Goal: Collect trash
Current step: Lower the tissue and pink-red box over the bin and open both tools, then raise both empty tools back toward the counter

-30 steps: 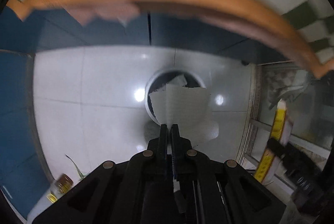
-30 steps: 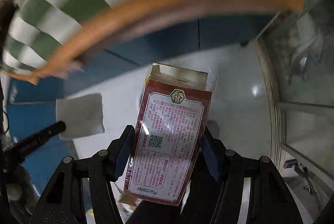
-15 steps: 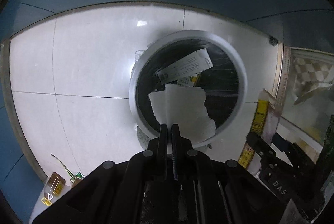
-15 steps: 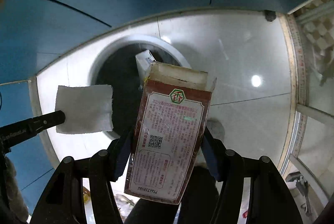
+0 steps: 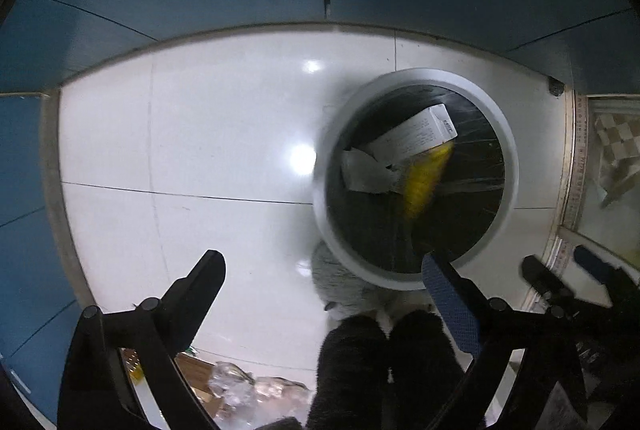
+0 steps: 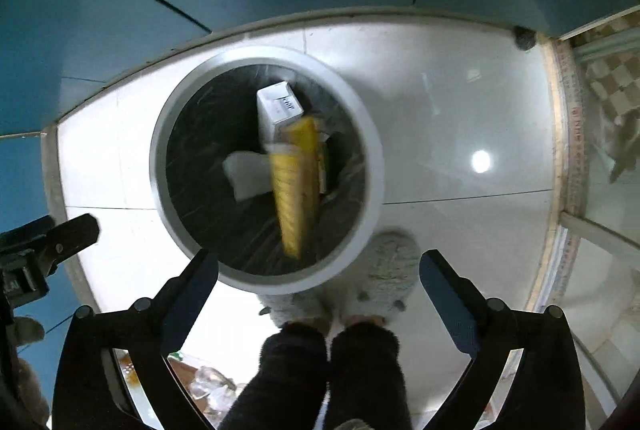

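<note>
Here both grippers hang over the round bin with fingers spread wide and holding nothing: the left gripper and the right gripper. Only the right wrist view shows the blurred yellow carton full length inside the bin, beside the white tissue and a white box whose print is unreadable. Fluffy slippers touch the bin's near rim on the white tiled floor.
</note>
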Tool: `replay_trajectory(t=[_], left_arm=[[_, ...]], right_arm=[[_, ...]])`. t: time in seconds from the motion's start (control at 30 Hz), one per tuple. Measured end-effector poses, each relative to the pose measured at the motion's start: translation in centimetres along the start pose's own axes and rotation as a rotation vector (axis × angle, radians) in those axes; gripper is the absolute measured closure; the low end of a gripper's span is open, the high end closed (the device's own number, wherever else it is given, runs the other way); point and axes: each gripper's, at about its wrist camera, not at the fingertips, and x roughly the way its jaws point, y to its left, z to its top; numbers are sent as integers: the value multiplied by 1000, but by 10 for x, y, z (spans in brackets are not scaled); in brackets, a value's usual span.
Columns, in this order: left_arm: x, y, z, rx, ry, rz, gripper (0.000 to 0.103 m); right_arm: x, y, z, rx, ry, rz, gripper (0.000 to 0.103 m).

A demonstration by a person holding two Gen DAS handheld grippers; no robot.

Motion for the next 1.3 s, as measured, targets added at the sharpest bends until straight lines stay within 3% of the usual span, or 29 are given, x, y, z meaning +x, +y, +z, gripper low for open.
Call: replay_trajectory(t=[0.17, 0.37, 0.6, 1.0, 1.17, 1.3], left_arm=[[-35, 0, -17, -7, -38, 15, 3], [-92, -3, -40, -28, -86, 19, 3], [-168, -3, -69, -41, -116, -21, 3], [-303, 3, -129, 1, -202, -44, 3], [-361, 8, -141, 13, -281, -16, 3], [-407, 13, -125, -8, -399, 13, 3]], right_arm=[[-35, -1, -7, 1, -26, -19, 0], [-107, -4, -30, 5, -59, -46, 0], [-213, 1, -62, -2, -121, -96, 0], [-390, 18, -124, -8, -203, -68, 0], [-447, 23, -145, 27, -223, 6, 0], [-488, 23, -134, 89, -261, 97, 0]])
